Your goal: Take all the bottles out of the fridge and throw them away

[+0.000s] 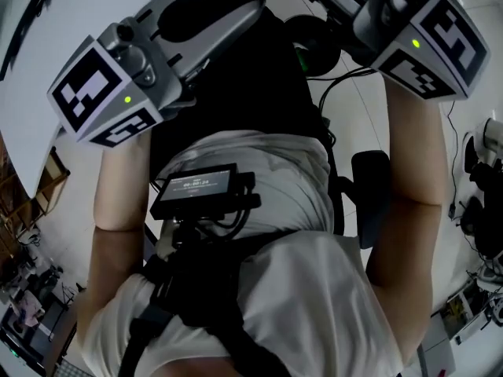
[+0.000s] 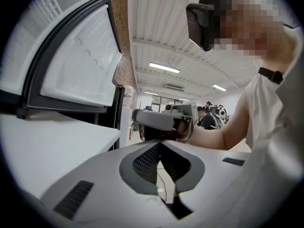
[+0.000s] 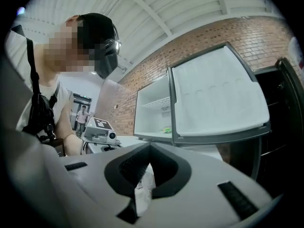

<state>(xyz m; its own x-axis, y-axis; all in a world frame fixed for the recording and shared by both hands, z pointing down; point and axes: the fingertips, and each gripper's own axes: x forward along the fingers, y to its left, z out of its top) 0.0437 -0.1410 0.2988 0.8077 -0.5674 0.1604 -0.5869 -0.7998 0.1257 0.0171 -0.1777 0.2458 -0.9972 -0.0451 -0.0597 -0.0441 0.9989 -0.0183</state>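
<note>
Head view alone shows the black unit (image 1: 196,188) strapped to your chest, its lit digits too blurred to read. Your right gripper (image 3: 149,146) has its fingers pressed together, a pale crumpled scrap (image 3: 144,194) showing behind their tips; beyond them the fridge (image 3: 152,109) stands open, a small green thing (image 3: 166,129) on its shelf. Your left gripper (image 2: 160,144) has its fingers meeting on nothing, the fridge door (image 2: 76,56) up-left of them.

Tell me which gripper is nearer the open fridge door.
Left, it seems. The left gripper is close beside the open fridge door, which looms large on its left. The right gripper is farther off: the door lies ahead to its right, smaller.
</note>
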